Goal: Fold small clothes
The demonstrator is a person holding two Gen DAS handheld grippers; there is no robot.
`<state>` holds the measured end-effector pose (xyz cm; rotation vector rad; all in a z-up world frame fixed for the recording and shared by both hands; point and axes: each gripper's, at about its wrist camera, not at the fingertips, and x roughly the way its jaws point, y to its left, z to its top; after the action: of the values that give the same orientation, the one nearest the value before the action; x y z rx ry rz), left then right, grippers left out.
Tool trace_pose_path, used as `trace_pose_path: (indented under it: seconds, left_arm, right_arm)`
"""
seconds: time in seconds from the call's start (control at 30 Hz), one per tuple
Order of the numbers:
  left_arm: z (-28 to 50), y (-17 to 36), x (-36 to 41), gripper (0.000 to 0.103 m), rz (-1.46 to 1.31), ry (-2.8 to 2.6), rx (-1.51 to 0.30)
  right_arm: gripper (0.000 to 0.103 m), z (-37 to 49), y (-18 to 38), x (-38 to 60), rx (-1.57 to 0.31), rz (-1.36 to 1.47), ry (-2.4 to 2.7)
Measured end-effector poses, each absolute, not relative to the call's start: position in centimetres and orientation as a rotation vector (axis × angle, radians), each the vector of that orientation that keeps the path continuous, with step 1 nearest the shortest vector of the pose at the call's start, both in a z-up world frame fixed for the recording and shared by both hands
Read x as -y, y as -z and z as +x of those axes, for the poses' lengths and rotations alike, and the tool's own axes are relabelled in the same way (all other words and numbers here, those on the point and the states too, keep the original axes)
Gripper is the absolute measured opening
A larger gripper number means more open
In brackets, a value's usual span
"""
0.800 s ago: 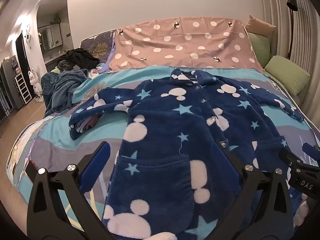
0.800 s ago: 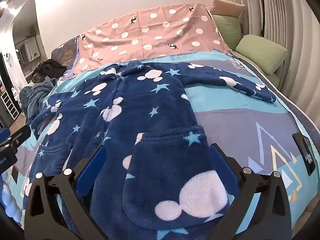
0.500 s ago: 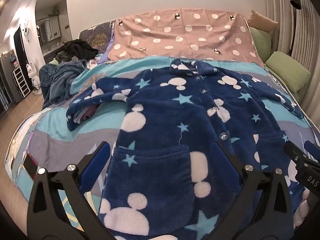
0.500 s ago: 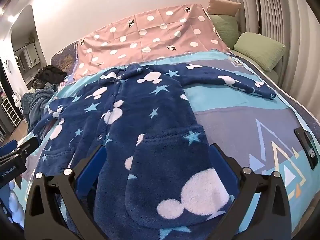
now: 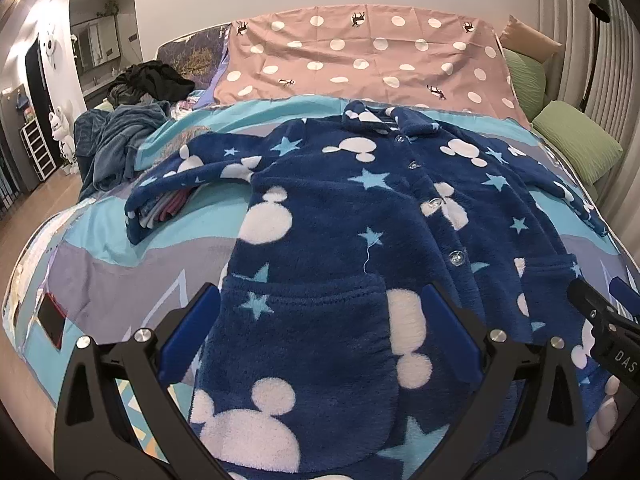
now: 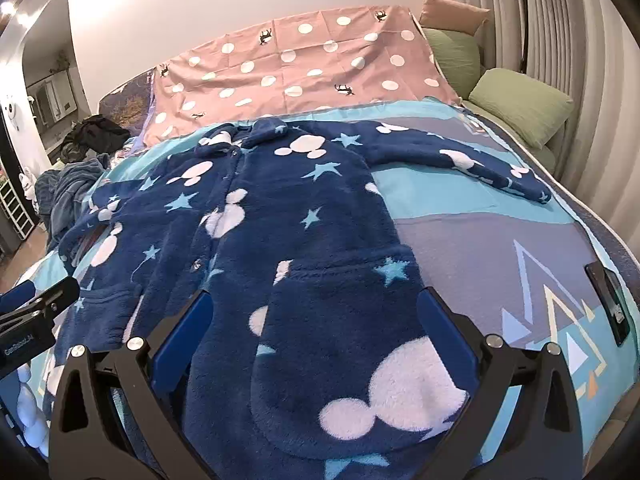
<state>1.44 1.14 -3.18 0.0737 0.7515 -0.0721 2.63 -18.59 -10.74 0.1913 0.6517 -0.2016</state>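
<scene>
Left gripper jaws wide open, nothing held. It hovers over the near hem of the robe, with the robe's pocket showing between the blue fingers; no contact visible. Right gripper same: fully open, empty, over the other pocket of the robe. Each gripper's tip shows at the edge of the other's view.

Robe lies flat, face up, buttoned, on the bed cover; collar at the far end, sleeves spread to both sides.

Versus 0.8 s ago: both views sit slightly higher and further back, with more hem in view. Robe itself unchanged.

Around: red phone on the cover's left edge, dark phone on its right edge, both clear of the robe. Left sleeve end lies over some folded clothes. Further out: heap of blue and black laundry, pink dotted sheet, green pillows. Nothing blocks the hem.
</scene>
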Motion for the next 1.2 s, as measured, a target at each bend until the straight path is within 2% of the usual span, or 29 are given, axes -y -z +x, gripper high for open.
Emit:
trace_pose_path:
  seconds: [1.2]
  left_arm:
    - [2.0, 5.1, -2.0, 0.101, 0.06, 0.078, -0.788]
  right_arm:
    - [0.102, 3.0, 11.2, 17.2, -0.681, 0.151, 0.166]
